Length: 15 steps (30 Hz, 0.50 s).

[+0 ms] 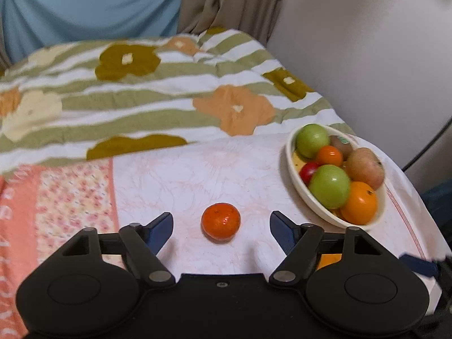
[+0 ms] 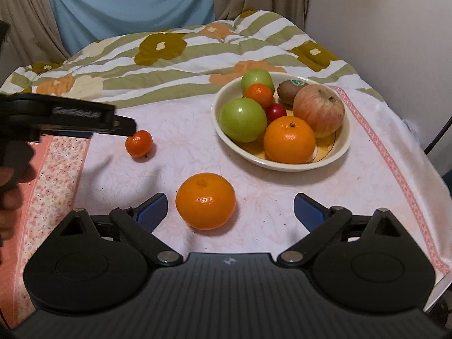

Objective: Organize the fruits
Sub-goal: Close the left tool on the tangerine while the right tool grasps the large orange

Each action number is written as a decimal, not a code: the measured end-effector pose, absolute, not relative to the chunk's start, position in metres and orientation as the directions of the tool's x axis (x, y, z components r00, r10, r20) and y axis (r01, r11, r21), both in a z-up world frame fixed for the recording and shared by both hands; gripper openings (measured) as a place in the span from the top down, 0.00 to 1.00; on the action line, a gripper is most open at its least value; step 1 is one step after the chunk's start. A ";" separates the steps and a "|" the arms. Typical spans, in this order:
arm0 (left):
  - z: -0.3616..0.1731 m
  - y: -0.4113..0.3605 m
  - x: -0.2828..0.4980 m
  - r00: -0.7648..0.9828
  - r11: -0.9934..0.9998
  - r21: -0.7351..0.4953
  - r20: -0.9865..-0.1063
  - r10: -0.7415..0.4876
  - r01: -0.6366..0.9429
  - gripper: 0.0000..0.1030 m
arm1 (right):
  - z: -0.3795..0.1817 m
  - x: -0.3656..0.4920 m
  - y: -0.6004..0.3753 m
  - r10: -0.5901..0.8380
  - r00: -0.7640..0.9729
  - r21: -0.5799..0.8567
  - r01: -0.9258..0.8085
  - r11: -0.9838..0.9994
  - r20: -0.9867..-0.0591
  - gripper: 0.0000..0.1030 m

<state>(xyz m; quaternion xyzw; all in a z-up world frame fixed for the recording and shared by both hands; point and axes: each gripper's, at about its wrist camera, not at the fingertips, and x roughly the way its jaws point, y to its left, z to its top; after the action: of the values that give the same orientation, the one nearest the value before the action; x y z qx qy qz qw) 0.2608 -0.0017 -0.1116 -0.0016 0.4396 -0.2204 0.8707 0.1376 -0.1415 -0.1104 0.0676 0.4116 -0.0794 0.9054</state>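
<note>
A small mandarin (image 1: 221, 221) lies on the pale floral cloth, between the open jaws of my left gripper (image 1: 221, 226); it also shows in the right wrist view (image 2: 139, 143). A larger orange (image 2: 205, 200) lies between the open jaws of my right gripper (image 2: 230, 212). A cream bowl (image 2: 343, 147) behind it holds two green apples, a red apple (image 2: 319, 108), an orange (image 2: 289, 139), a kiwi, a small mandarin and a small red fruit. The bowl (image 1: 291, 169) stands at the right in the left wrist view.
A striped flowered quilt (image 1: 141, 90) lies bunched behind the cloth. My left gripper (image 2: 124, 125) reaches in from the left in the right wrist view. A pale wall (image 1: 367, 42) and the cloth's edge are at the right.
</note>
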 end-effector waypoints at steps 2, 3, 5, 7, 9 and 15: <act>-0.121 -0.004 0.269 0.502 0.905 -0.208 -0.775 -0.384 0.371 0.25 | -0.114 0.139 -0.141 -0.088 0.645 0.065 0.209 0.976 -0.759 0.00; -0.124 -0.004 0.272 0.497 0.906 -0.211 -0.779 -0.383 0.368 0.26 | -0.116 0.140 -0.140 -0.092 0.643 0.062 0.213 0.975 -0.760 0.00; -0.132 -0.007 0.277 0.483 0.903 -0.217 -0.786 -0.386 0.370 0.30 | -0.119 0.142 -0.139 -0.105 0.642 0.048 0.217 0.975 -0.760 0.00; -0.138 -0.010 0.280 0.469 0.900 -0.219 -0.793 -0.389 0.376 0.35 | -0.122 0.144 -0.139 -0.109 0.640 0.049 0.224 0.973 -0.761 0.00; -0.143 -0.013 0.282 0.462 0.897 -0.222 -0.795 -0.393 0.382 0.35 | -0.124 0.146 -0.139 -0.105 0.640 0.060 0.230 0.971 -0.761 0.00; -0.150 -0.019 0.283 0.466 0.892 -0.208 -0.792 -0.394 0.402 0.48 | -0.128 0.150 -0.138 -0.107 0.638 0.053 0.226 0.973 -0.762 0.00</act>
<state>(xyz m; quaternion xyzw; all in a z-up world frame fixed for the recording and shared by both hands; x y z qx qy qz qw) 0.2833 -0.0189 -0.1500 0.0039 0.4614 -0.2324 0.8562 0.1503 -0.1376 -0.1276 0.0721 0.4152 -0.0923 0.9022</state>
